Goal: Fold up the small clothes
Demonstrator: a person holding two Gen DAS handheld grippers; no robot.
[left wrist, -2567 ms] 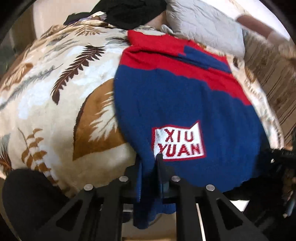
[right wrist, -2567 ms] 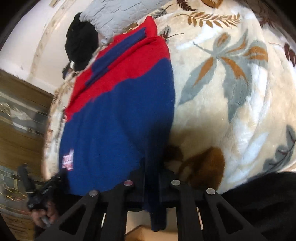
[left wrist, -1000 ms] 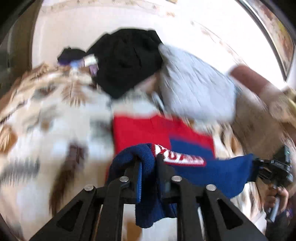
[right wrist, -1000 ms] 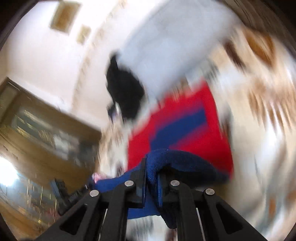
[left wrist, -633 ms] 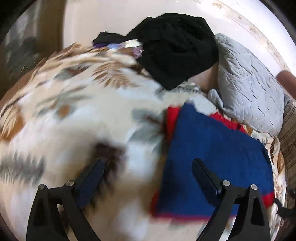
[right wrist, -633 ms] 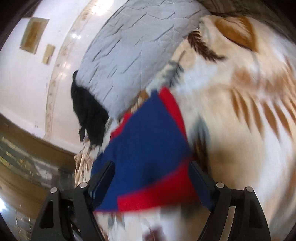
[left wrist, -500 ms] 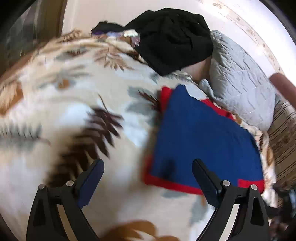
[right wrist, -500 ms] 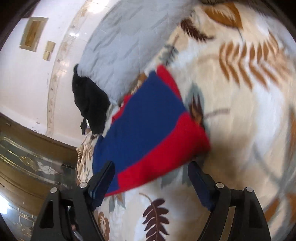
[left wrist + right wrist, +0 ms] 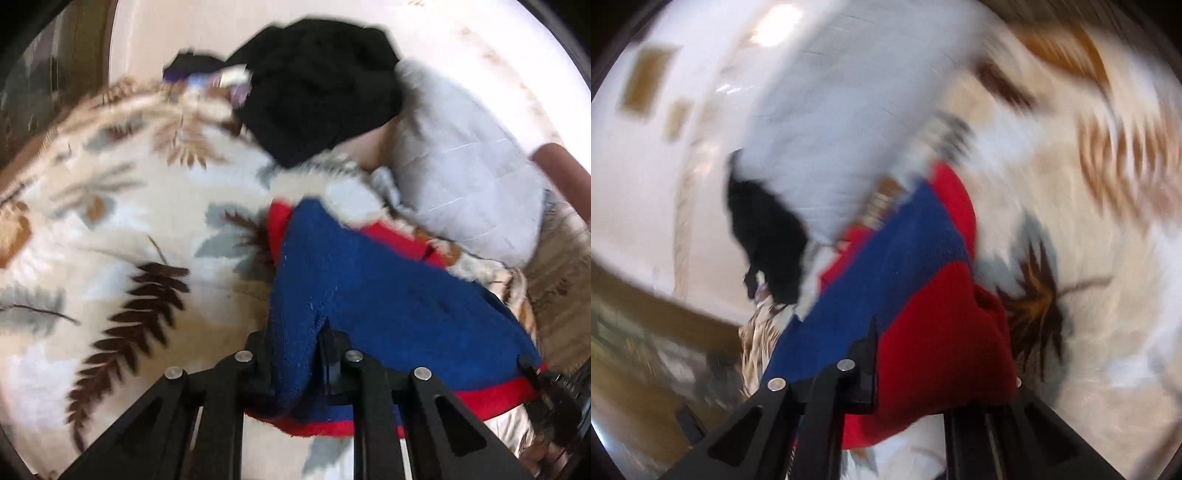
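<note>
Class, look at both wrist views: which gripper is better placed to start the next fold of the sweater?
Left. The left gripper is shut on the blue sweater edge; the right gripper's grip is hidden under red fabric.

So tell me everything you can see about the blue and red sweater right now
The sweater looks like a thick, fuzzy knit, folded over so a blue panel faces up with red bands along its edges. It lies on the leaf-print blanket, below the grey pillow. The left gripper pinches a blue fold at its near edge; the right gripper has a red bunch between its fingers. No logo shows.
</note>
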